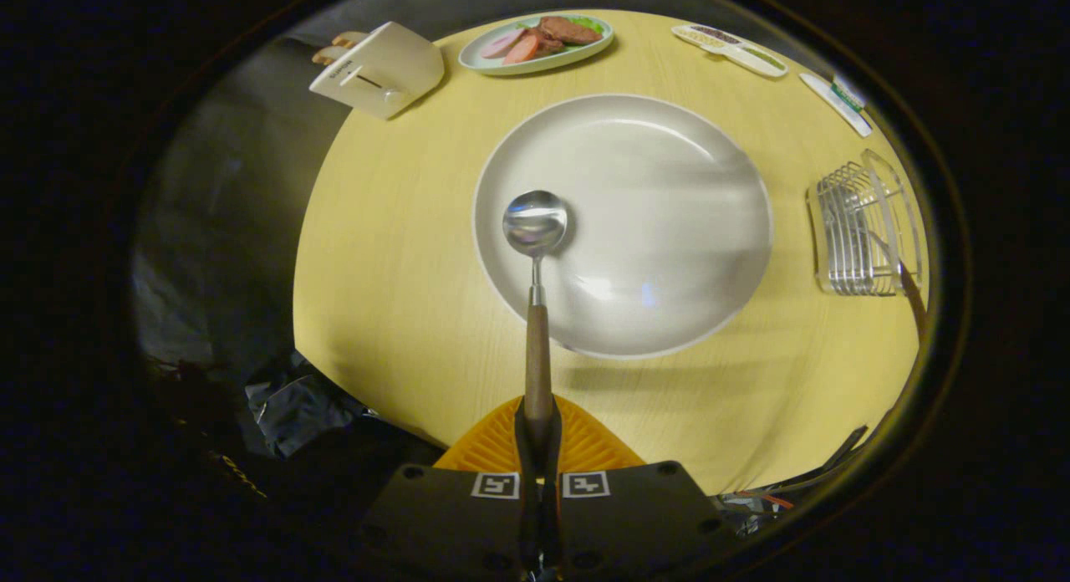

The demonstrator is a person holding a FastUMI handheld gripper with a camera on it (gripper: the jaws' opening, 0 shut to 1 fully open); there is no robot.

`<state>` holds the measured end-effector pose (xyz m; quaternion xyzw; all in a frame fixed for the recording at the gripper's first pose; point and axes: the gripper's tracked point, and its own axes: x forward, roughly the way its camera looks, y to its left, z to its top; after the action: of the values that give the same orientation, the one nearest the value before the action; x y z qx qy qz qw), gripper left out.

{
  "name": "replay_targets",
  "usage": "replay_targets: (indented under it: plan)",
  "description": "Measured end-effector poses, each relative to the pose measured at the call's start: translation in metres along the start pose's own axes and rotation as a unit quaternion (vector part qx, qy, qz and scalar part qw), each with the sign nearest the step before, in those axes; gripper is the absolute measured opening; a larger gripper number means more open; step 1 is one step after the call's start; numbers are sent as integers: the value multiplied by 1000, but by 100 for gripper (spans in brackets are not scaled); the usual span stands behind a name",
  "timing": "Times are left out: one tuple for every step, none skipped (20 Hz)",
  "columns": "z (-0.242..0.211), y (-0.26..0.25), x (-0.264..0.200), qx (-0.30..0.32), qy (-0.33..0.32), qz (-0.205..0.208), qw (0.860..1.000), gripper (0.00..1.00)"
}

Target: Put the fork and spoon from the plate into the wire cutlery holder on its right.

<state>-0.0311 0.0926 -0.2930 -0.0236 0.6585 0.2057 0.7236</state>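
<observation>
My gripper (539, 416) is shut on the wooden handle of the spoon (535, 231), its orange fingers (493, 450) pressing it from both sides. The spoon points straight ahead, and its shiny bowl hangs over the left part of the large white plate (669, 172), casting a small shadow there. Nothing else lies on the plate. The wire cutlery holder (861, 231) stands to the right of the plate near the table's edge. A brown wooden handle (913, 293) leans out of its near side; the utensil's head is hidden among the wires.
The round yellow table (393, 256) carries a white toaster (380, 68) at the back left, a plate of sliced meat (535, 43) behind the big plate, and two narrow white trays (727, 48) (836, 101) at the back right. Dark cloth lies left of the table.
</observation>
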Motion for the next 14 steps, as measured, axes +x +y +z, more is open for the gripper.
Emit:
replay_targets:
  plan:
    - [-1, 2, -7, 2, -4, 3, 1000, 5]
    - [-2, 3, -15, 5, -6, 7, 1000, 5]
    - [-2, 4, -22, 7, -9, 10, 1000, 5]
    - [-2, 3, -31, 10, -13, 12, 1000, 5]
    - [-4, 0, -44, 13, -16, 11, 1000, 5]
    - [-4, -3, -56, 17, -20, 10, 1000, 5]
    - [-3, -5, -67, 23, -25, 8, 999, 5]
    - [0, -10, -79, 29, -33, 5, 999, 5]
    - [2, -16, -91, 35, -40, 2, 999, 5]
    - [5, -24, -102, 40, -48, -4, 998, 5]
    - [8, -35, -113, 46, -55, -13, 997, 5]
    - [10, -46, -123, 50, -61, -23, 997, 5]
    - [11, -58, -132, 57, -66, -33, 996, 5]
    - [11, -70, -141, 64, -69, -41, 995, 5]
